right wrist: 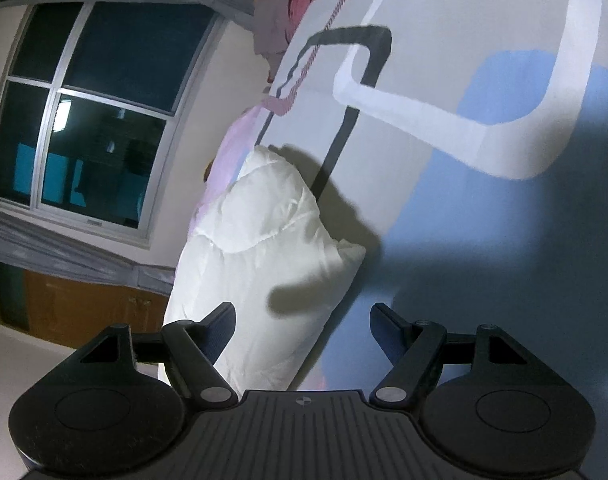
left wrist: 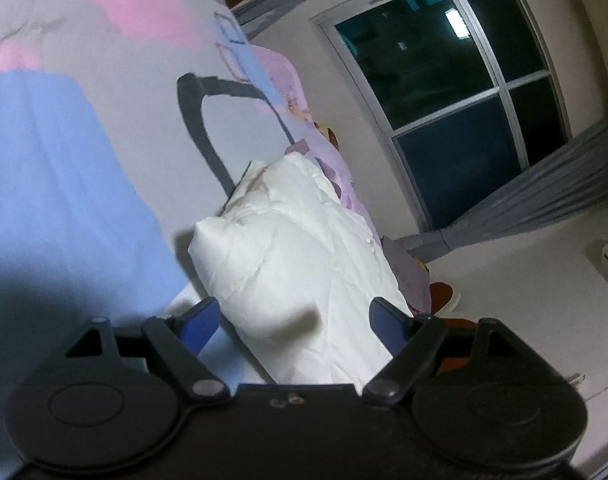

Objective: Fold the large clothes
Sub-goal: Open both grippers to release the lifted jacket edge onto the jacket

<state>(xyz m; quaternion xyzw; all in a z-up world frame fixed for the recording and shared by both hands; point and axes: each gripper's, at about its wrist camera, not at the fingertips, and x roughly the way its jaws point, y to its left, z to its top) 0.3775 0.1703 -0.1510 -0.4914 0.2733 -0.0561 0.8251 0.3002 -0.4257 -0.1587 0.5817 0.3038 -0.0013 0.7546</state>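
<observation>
Starting at the left of the left wrist view, the patterned bedspread (left wrist: 84, 140) fills most of the frame, a grey ground with blue and pink patches and a dark looping line. Next to it lies the white garment (left wrist: 296, 264), a bulky, puffy bundle resting on the bedspread near its edge, so it sits within easy reach of both tools. The left gripper (left wrist: 294, 322) hovers close over the near end of that bundle with its 2 blue fingers (left wrist: 200, 320) spread wide and nothing between them, a stance that suits lining up a first grasp. Further right are the dark window (left wrist: 455, 100) and grey curtains (left wrist: 543, 200).

From the right wrist view the window sits left, the white garment centre, the bedspread right. The right gripper (right wrist: 304, 326) is likewise wide apart and empty, its left finger over the bundle's lower end. Judging by this, folding has not yet begun and the bundle will need spreading flat first
</observation>
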